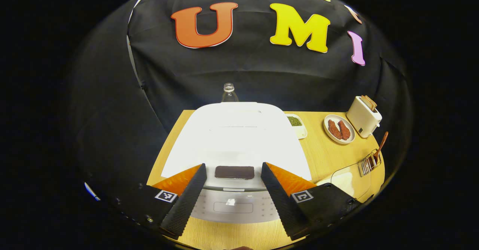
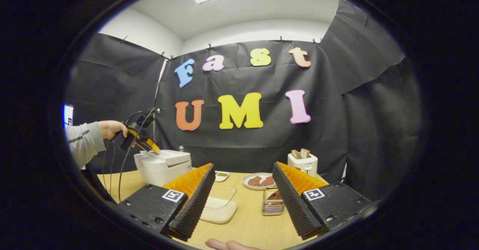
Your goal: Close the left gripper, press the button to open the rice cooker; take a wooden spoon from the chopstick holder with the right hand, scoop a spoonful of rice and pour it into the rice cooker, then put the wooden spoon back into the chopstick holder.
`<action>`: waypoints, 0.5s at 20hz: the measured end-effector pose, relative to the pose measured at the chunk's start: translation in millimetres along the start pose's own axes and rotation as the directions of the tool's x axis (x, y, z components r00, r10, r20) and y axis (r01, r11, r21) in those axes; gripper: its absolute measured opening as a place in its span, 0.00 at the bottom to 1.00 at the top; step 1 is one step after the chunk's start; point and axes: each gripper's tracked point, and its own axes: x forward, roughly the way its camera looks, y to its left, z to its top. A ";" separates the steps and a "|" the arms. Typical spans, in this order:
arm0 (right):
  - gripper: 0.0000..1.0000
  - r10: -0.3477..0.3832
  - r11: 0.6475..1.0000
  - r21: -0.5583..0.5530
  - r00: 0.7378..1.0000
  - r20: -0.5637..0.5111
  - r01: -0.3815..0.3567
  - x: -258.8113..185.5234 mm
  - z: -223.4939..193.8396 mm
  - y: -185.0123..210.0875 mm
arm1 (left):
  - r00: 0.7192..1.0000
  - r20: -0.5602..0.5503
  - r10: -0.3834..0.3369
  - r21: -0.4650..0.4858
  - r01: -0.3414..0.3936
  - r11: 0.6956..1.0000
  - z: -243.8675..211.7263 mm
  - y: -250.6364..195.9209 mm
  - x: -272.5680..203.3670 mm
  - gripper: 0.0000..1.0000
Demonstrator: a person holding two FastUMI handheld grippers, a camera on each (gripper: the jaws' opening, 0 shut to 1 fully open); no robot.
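Both grippers' fingers spread, left gripper (image 1: 232,190) above closed rice cooker (image 1: 235,141), right gripper (image 2: 243,197) over table (image 2: 247,223)

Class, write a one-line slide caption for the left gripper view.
Open left gripper poised over the closed rice cooker, spoon waiting in its holder.

Your left gripper (image 2: 149,145) trails black cables, and your sleeve (image 2: 84,142) is grey (one darker stripe); square black-and-white markers sit on each right gripper (image 2: 243,190) block.
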 end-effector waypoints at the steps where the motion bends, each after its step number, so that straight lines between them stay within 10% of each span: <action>1: 1.00 0.001 1.000 0.000 1.000 -0.002 -0.001 0.9 -2.3 -0.8 | 1.000 -0.004 -0.008 0.002 0.008 1.000 -3.8 -0.3 2.6 0.95; 10: 1.00 0.011 1.000 0.023 0.995 -0.098 -0.009 -1.1 -34.7 5.6 | 0.998 0.064 0.009 -0.016 -0.008 1.000 -2.4 0.0 6.1 0.96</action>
